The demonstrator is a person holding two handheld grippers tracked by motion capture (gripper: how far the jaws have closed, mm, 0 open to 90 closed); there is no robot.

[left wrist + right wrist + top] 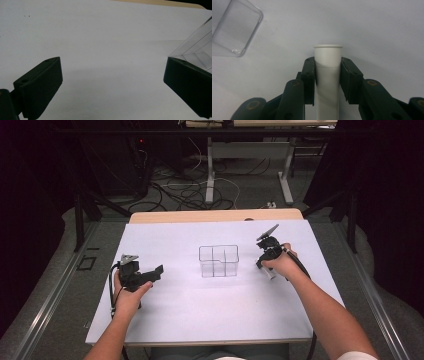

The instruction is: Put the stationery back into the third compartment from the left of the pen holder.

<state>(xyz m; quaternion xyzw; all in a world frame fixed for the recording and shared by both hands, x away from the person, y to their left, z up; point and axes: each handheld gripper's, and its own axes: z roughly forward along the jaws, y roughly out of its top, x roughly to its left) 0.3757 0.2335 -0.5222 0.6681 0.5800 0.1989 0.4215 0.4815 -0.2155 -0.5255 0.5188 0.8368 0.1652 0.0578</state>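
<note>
Right gripper (327, 75): ribbed black pads clamped on a smooth white tube (327, 72), flanged rim.
Left gripper (112, 82): jaws wide apart.
Organizer (219, 261): clear plastic, square compartments.

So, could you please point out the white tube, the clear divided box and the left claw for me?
white tube (327, 72): right gripper view, on its upper body between the pads.
clear divided box (218, 261): high view, on its front wall.
left claw (112, 75): left gripper view, midway between its two wide-apart tips.
</note>
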